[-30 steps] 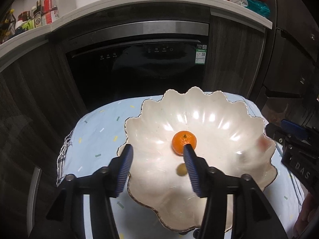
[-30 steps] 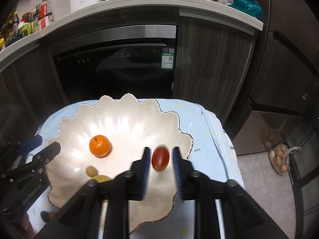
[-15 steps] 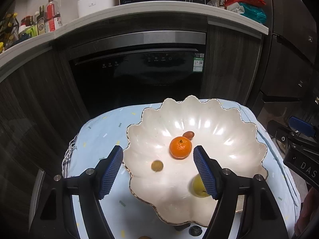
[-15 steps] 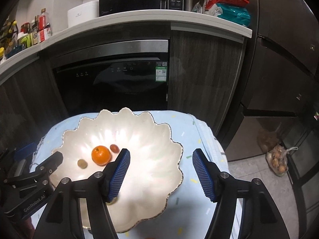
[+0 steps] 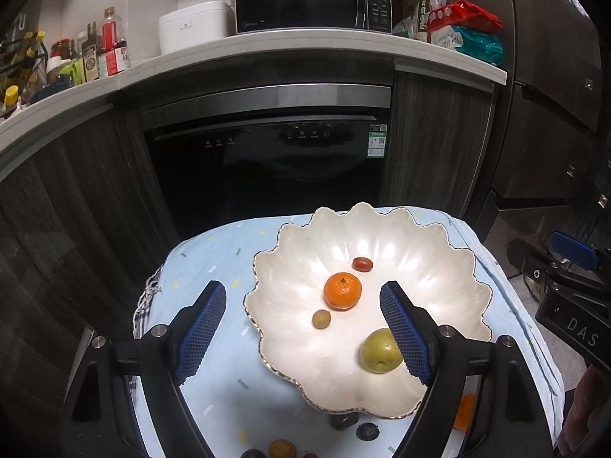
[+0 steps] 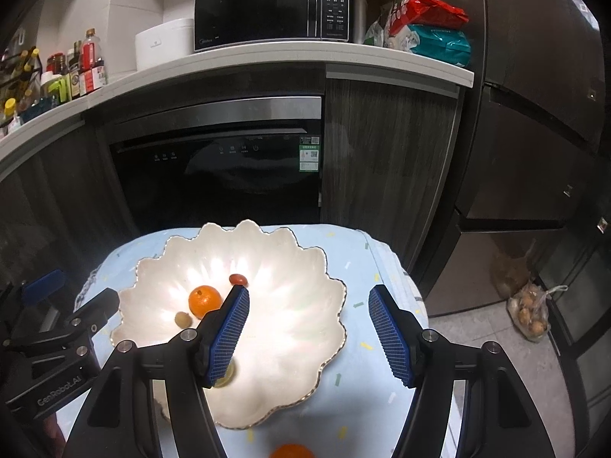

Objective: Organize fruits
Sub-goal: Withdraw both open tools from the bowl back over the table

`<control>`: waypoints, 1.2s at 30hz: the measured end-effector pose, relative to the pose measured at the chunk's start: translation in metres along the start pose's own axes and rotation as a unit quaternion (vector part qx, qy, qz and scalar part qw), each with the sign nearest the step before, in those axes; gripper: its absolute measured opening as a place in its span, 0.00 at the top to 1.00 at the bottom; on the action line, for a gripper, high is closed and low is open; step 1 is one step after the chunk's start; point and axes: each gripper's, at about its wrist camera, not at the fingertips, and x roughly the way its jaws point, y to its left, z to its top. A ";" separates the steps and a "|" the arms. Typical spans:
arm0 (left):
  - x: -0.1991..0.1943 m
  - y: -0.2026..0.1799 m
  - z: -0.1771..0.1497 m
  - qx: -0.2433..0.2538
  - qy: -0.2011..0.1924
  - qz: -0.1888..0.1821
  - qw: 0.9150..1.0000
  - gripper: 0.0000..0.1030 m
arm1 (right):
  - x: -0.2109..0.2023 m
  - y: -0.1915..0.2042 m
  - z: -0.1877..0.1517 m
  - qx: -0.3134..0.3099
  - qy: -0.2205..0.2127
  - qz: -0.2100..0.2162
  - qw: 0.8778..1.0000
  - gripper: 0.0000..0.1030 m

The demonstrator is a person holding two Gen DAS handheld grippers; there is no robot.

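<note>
Scalloped white bowl with gilt rim on pale blue cloth. Inside: mandarin at centre, glossy orange; small red oval fruit just behind; small tan round fruit just in front; yellow-green fruit near front rim. Left gripper spread wide, holding nothing. Right gripper spread wide, holding nothing. Loose fruit on cloth before bowl, including orange one.

A black oven sits under a white worktop, a microwave above it, dark cabinets beside it.
</note>
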 end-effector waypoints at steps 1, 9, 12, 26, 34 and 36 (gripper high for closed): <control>-0.002 0.000 0.000 0.000 0.000 0.000 1.000 0.19 | -0.002 0.000 0.000 0.000 -0.001 0.000 1.000 0.36; -0.015 0.005 -0.003 -0.006 -0.004 -0.002 1.000 0.19 | -0.015 0.002 -0.004 0.000 -0.008 0.003 1.000 0.36; -0.019 0.009 -0.005 -0.010 -0.004 -0.001 1.000 0.19 | -0.018 0.004 -0.006 0.001 -0.009 0.003 1.000 0.36; -0.038 0.023 -0.021 -0.024 0.003 0.015 1.000 0.19 | -0.031 0.019 -0.019 -0.011 -0.010 0.023 1.000 0.36; -0.043 0.027 -0.035 -0.027 0.011 0.018 0.999 0.19 | -0.037 0.026 -0.029 -0.018 -0.009 0.030 0.999 0.36; -0.043 0.028 -0.039 -0.027 0.013 0.018 0.999 0.19 | -0.038 0.027 -0.033 -0.020 -0.008 0.031 0.999 0.36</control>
